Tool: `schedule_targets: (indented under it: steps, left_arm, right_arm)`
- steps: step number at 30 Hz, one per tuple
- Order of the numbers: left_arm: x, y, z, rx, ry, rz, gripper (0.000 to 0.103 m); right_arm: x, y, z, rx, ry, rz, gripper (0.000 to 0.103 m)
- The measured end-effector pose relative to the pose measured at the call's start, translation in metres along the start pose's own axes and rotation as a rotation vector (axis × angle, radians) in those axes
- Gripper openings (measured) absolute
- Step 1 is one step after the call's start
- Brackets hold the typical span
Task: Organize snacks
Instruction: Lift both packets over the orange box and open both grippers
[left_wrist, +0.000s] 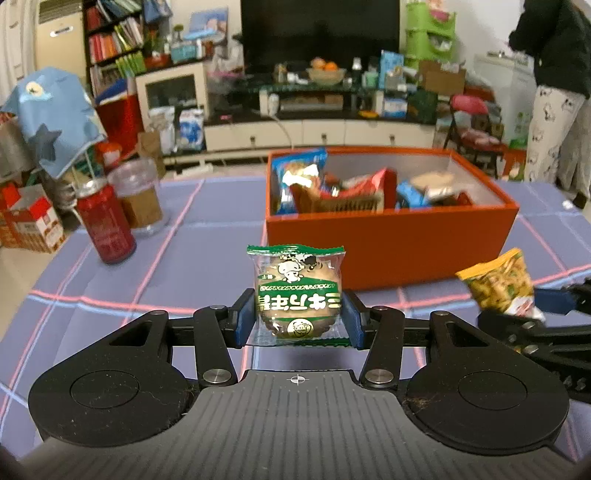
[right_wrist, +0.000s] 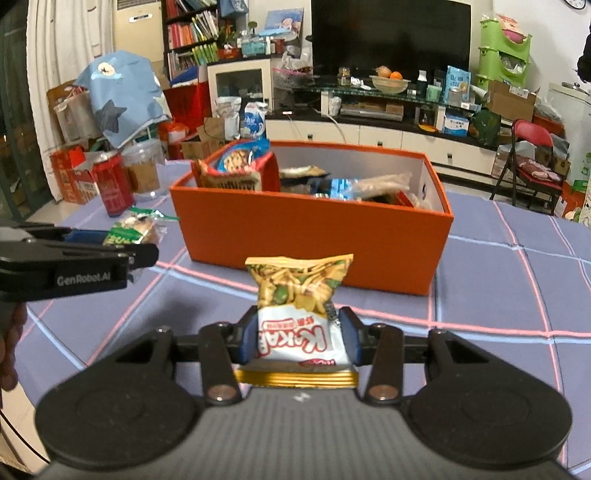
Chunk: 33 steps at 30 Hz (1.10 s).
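My left gripper (left_wrist: 297, 314) is shut on a green biscuit packet (left_wrist: 297, 291) and holds it above the blue checked tablecloth, short of the orange box (left_wrist: 388, 251). My right gripper (right_wrist: 299, 338) is shut on a yellow and white snack bag (right_wrist: 299, 299), also in front of the orange box (right_wrist: 314, 236). The box holds several snack packets. The snack bag shows at the right in the left wrist view (left_wrist: 498, 284). The biscuit packet shows at the left in the right wrist view (right_wrist: 131, 230).
A red can (left_wrist: 105, 225) and a clear plastic jar (left_wrist: 138, 195) stand on the table's left side; both also show in the right wrist view, the can (right_wrist: 112, 182) beside the jar (right_wrist: 142, 170). Cluttered shelves, a TV stand and a red chair (right_wrist: 532, 155) lie beyond the table.
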<state>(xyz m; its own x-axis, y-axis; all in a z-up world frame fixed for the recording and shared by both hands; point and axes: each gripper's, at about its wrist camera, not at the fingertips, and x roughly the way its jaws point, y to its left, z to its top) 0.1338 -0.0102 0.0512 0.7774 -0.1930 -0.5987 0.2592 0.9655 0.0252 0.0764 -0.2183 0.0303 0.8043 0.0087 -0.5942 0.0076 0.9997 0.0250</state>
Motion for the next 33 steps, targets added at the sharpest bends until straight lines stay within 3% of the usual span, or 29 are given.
schedule_targets:
  steps: [8,17,25,33]
  left_arm:
    - [-0.023,-0.01,0.036,-0.011,-0.088,-0.037,0.011]
    - [-0.015,-0.027,0.078,-0.018,-0.13,-0.053,0.012]
    - [0.011,-0.026,0.079,-0.007,-0.101,-0.025,0.012]
    - [0.029,-0.027,0.091,-0.012,-0.098,-0.03,0.012]
  right_arm:
    - [-0.016,-0.002,0.011,0.024,-0.041,0.016,0.046]
    - [-0.033,-0.026,0.028,0.09,-0.092,-0.003,0.046]
    - [-0.032,-0.043,0.036,0.1,-0.107,-0.041,0.046]
    - [-0.008,-0.054,0.067,0.1,-0.134,-0.061,0.046]
